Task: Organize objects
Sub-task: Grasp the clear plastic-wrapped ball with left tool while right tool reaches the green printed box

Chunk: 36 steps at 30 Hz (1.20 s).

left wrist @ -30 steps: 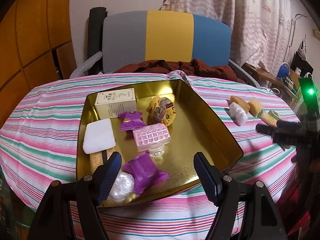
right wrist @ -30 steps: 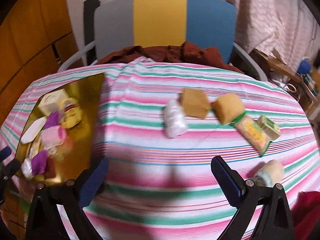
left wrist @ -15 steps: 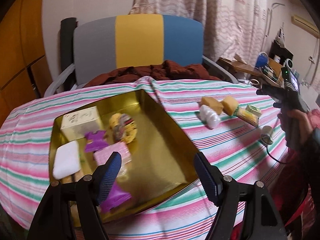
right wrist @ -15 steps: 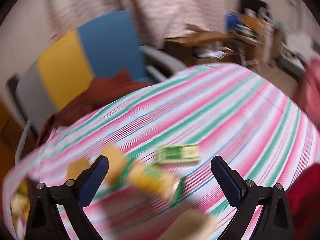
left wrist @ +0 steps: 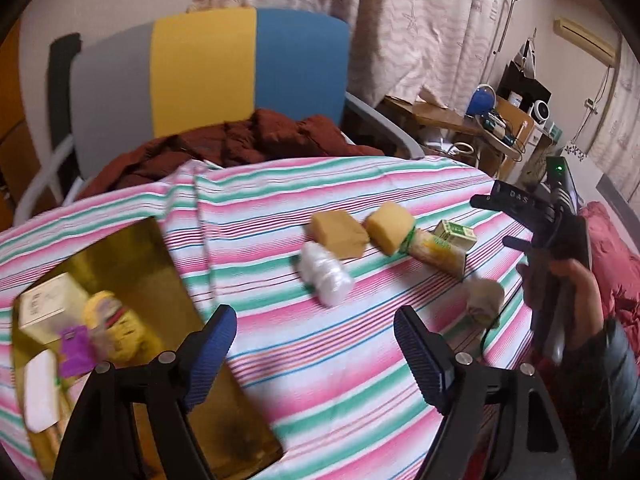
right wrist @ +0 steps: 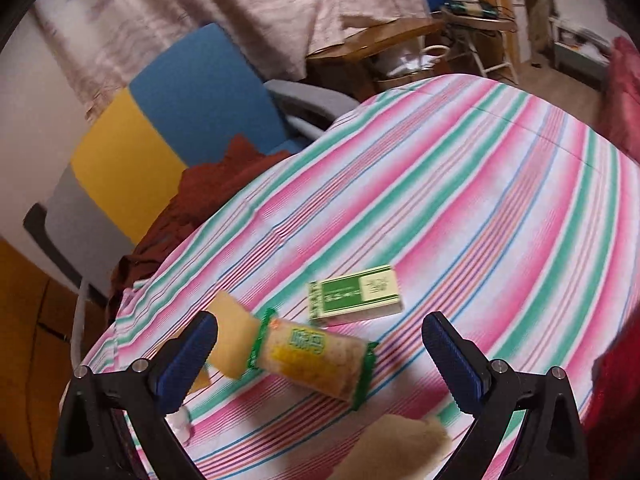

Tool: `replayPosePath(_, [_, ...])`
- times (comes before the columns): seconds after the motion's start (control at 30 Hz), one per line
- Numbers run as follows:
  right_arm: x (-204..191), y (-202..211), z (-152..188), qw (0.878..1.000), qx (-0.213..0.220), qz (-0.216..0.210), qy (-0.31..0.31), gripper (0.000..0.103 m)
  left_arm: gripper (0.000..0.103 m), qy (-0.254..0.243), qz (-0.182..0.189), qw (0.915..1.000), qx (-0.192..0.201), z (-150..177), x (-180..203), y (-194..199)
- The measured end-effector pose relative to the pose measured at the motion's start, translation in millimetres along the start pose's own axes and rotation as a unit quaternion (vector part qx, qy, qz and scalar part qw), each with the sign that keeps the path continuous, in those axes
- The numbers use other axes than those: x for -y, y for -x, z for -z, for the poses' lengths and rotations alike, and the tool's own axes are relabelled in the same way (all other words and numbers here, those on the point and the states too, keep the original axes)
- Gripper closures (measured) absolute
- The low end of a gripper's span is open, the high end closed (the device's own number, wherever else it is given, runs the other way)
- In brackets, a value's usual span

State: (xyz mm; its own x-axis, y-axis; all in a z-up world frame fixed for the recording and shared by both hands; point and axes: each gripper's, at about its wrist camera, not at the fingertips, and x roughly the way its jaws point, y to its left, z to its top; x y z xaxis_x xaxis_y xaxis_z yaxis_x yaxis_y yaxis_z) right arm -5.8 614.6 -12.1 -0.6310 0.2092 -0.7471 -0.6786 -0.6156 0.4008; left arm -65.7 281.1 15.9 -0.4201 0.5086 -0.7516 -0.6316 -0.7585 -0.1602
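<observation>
The tray (left wrist: 132,264) lay left on the tablecloth (left wrist: 360,360). The snack packets (left wrist: 436,250) sat right of it. The chair (left wrist: 208,72) stood behind.

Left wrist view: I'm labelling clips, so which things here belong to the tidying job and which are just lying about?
Job:
gold tray
white wrapped packet
two tan blocks
green-ended snack bar
green box

Lying about:
chair
brown garment
cluttered desk

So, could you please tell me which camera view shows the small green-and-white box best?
The right wrist view: the green-and-white box lies close, its whole printed top visible. In the left wrist view it is small and distant, showing mostly an angled side behind the green-edged snack packet.
</observation>
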Motion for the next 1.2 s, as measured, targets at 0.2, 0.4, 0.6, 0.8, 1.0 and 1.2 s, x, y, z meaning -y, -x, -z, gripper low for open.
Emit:
replayPosePath(0.2, [-3,-1,1,1.0,0.0,-0.027,0.006,0.0,0.021,0.024,-0.007,0.9986,-0.048,-21,11,-59])
replayPosePath(0.4, [12,5,-1,0.999,0.007,-0.037,-0.032,0.0,0.021,0.048,-0.034,0.9951,-0.08,-35,8,-118])
replayPosePath(0.6, [36,7,-6,0.995,0.016,-0.035,-0.094,0.0,0.046,0.039,-0.074,0.9901,-0.112,-37,8,-162])
replayPosePath(0.8, [43,0,-9,0.994,0.009,-0.005,-0.109,0.0,0.063,0.037,-0.067,0.9905,-0.114,-22,3,-165])
replayPosePath(1.0, [27,-16,-7,0.998,-0.013,0.046,-0.051,0.0,0.064,0.005,-0.054,0.9918,-0.116,2,17,-144])
replayPosePath(1.2, [4,-41,-13,0.995,-0.039,0.093,0.025,0.0,0.064,-0.049,-0.048,0.9929,-0.097,38,43,-119])
